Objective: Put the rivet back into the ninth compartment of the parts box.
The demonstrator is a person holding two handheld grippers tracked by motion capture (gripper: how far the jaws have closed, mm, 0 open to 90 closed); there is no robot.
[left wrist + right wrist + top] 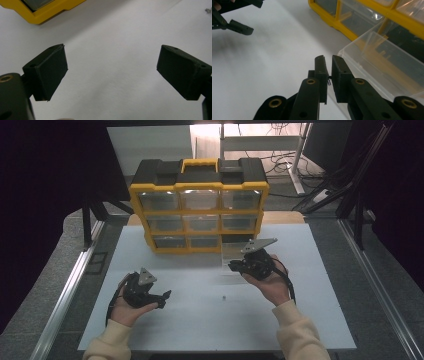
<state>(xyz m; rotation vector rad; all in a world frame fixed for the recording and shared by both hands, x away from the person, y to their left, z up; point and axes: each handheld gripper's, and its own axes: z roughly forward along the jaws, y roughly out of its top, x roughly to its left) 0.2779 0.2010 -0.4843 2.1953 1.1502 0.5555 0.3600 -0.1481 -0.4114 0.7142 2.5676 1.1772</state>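
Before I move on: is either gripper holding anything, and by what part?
Right gripper pinches a tiny dark part between its fingers; too small to tell where. Left gripper is open, holding nothing.

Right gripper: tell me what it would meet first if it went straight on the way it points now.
Probably the clear plastic drawer pulled out of the yellow and black drawer cabinet. The right gripper sits beside the drawer's near corner in the right gripper view; depth is unclear, so it might slip past over the white tabletop.
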